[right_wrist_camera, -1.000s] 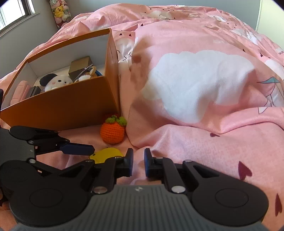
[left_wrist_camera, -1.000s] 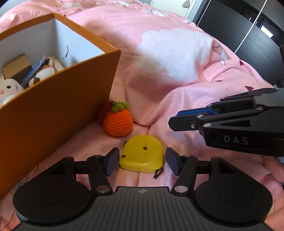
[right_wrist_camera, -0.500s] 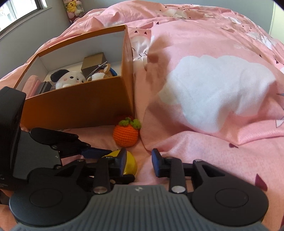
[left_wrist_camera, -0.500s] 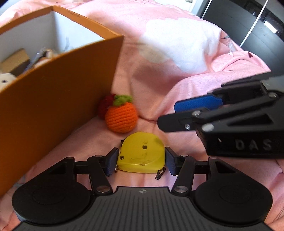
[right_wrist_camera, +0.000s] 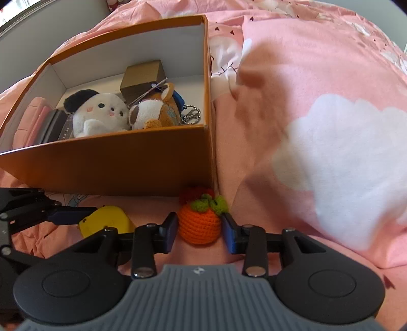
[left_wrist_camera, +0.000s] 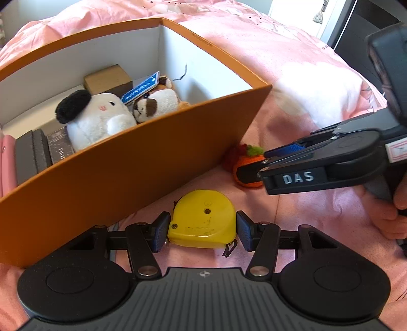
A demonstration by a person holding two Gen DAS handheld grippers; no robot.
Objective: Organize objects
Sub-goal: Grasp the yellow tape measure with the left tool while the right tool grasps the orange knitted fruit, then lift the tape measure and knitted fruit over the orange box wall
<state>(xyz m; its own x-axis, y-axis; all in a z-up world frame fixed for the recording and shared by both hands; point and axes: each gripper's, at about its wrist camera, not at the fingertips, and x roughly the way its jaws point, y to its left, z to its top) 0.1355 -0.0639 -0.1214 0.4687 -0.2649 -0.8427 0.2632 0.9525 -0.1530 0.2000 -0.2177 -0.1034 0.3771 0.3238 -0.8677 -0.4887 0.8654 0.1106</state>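
Keyring (right_wrist_camera: 191,113) in box (right_wrist_camera: 127,163) – right view only; left jaws bracket tape measure (left_wrist_camera: 202,219) ungripped, right jaws opening around crochet orange (right_wrist_camera: 199,224).

A bed covered by a pink duvet (right_wrist_camera: 292,76) with white cloud shapes (right_wrist_camera: 338,152) fills the background, rising in soft folds ahead of the tool and to its right. Beyond the bed's far edge, up and to the right, stands dark furniture (left_wrist_camera: 368,23) beside a bright strip of light. A grey wall (right_wrist_camera: 45,28) lies far ahead to the left.
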